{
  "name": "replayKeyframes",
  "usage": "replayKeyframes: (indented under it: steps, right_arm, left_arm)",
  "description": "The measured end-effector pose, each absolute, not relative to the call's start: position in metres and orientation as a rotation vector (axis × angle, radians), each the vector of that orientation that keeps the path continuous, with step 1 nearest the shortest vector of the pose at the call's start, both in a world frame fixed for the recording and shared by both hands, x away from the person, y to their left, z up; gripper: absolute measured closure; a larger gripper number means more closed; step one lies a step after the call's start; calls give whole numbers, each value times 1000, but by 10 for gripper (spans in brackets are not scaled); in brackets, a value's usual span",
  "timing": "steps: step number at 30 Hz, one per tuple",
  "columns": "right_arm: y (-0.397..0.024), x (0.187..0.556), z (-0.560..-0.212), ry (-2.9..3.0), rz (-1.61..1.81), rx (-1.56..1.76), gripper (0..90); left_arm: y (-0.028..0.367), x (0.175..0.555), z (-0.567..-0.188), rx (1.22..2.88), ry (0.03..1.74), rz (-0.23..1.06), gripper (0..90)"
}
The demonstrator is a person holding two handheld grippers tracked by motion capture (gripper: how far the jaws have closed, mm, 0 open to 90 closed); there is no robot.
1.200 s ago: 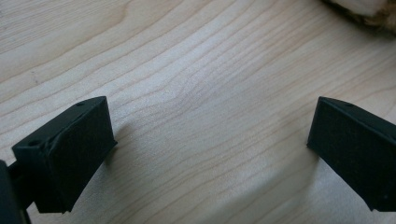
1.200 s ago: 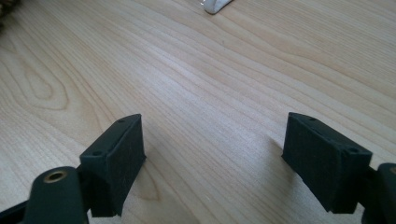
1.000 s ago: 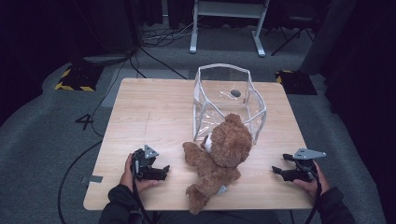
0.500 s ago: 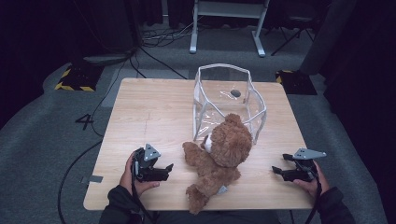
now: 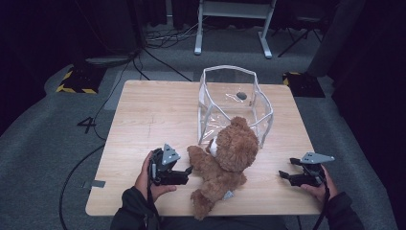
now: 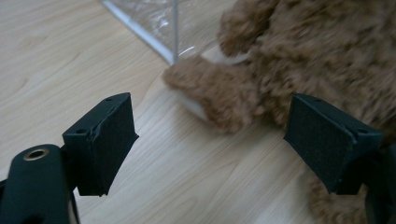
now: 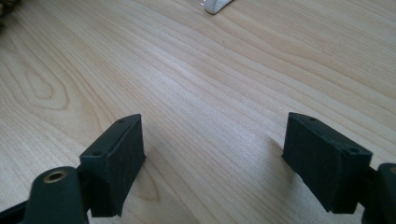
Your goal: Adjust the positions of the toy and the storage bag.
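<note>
A brown teddy bear lies on the wooden table, its head against the front of a clear plastic container with white edges. My left gripper rests open just left of the bear, tips close to its arm. In the left gripper view the gripper has wide jaws, and the bear's furry arm lies just beyond them. My right gripper sits open near the front right, apart from the bear. In the right gripper view its jaws frame bare wood.
A small dark object lies inside the clear container. A white piece shows at the top edge of the right gripper view. Bare table stretches at the left and back left. Cables and a stand's legs lie on the floor beyond the table.
My left gripper has slid a little to the right, closer to the bear's arm. The right gripper and the bear have stayed put.
</note>
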State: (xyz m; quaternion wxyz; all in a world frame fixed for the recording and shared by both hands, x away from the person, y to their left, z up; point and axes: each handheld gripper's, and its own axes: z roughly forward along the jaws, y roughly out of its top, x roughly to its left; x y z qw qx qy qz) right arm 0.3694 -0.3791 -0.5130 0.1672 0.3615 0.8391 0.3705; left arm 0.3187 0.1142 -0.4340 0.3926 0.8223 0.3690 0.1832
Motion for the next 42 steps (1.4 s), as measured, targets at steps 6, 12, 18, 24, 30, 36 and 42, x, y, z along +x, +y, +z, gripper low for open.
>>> replayKeyframes:
  steps: [6,12,18,24,30,36,42]
  right_arm:
    - [-379,369,-513,2388,1054,1029,205]
    - [-379,369,-513,2390,1053,1033,205]
    - [-379,369,-513,2390,1053,1032,204]
    - [-379,369,-513,2389,1053,1033,205]
    - [-379,369,-513,2389,1052,1032,205]
    - [-379,369,-513,2390,1050,1033,204]
    - [-379,369,-513,2390,1050,1034,205]
  left_arm:
    - [96,314,-423,2082,886,445,165]
    - [83,309,-417,2072,840,408,166]
    - [68,306,-412,2079,807,388,164]
    - [50,306,-413,2104,779,367,161]
    - [35,310,-415,2122,755,341,163]
    - [26,314,-415,2112,773,320,157]
    - [13,321,-421,2096,766,268,133]
